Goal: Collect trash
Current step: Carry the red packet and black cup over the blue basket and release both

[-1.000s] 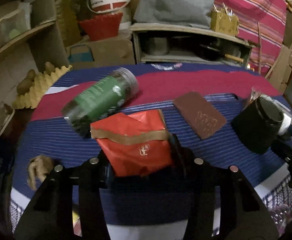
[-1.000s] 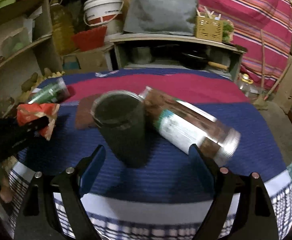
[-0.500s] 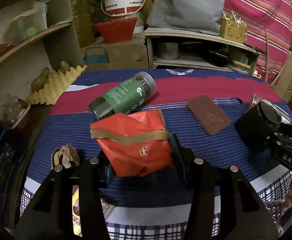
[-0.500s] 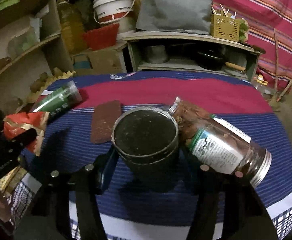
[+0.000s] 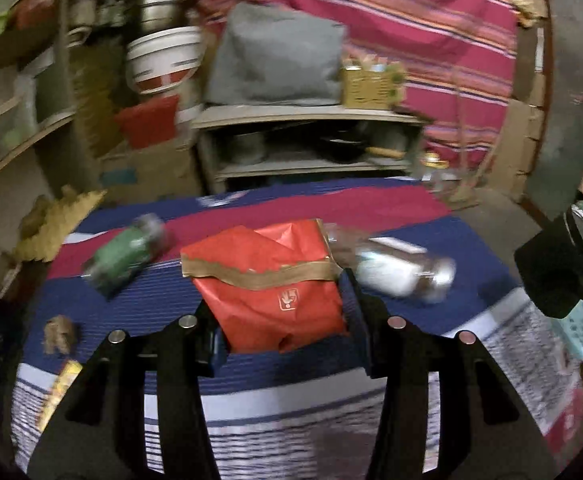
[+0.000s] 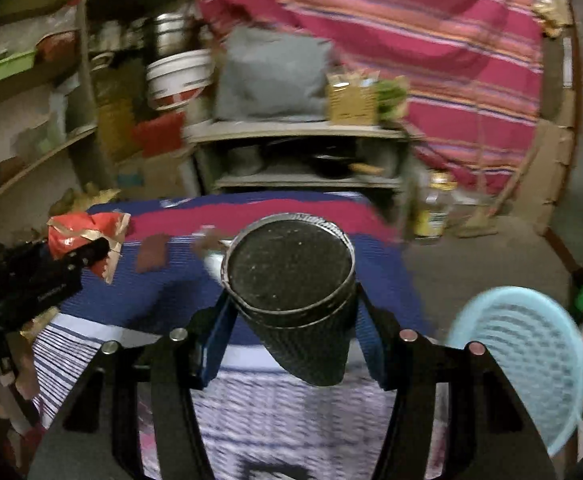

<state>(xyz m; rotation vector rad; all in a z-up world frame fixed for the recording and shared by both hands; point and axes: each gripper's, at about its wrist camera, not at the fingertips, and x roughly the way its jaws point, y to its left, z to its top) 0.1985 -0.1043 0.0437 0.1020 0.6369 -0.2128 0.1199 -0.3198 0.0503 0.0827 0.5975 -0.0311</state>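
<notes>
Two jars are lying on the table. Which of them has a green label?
The jar with green label, lying left of the held red packet; the other jar, to the right, has a white label.

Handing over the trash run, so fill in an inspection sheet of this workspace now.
Surface: table under a blue, red and white striped cloth.
Job's things: red wrapper in the left gripper; black cup in the right gripper; light blue basket beside the table.
Clutter: green-labelled jar and white-labelled jar lying down; brown packet; crumpled brown scrap.
Grippers: both clamped on their items; the right one's jaws have just closed on the cup.
Cables: nothing seen.
Surroundings: crowded shelves, white bucket, striped drape.
</notes>
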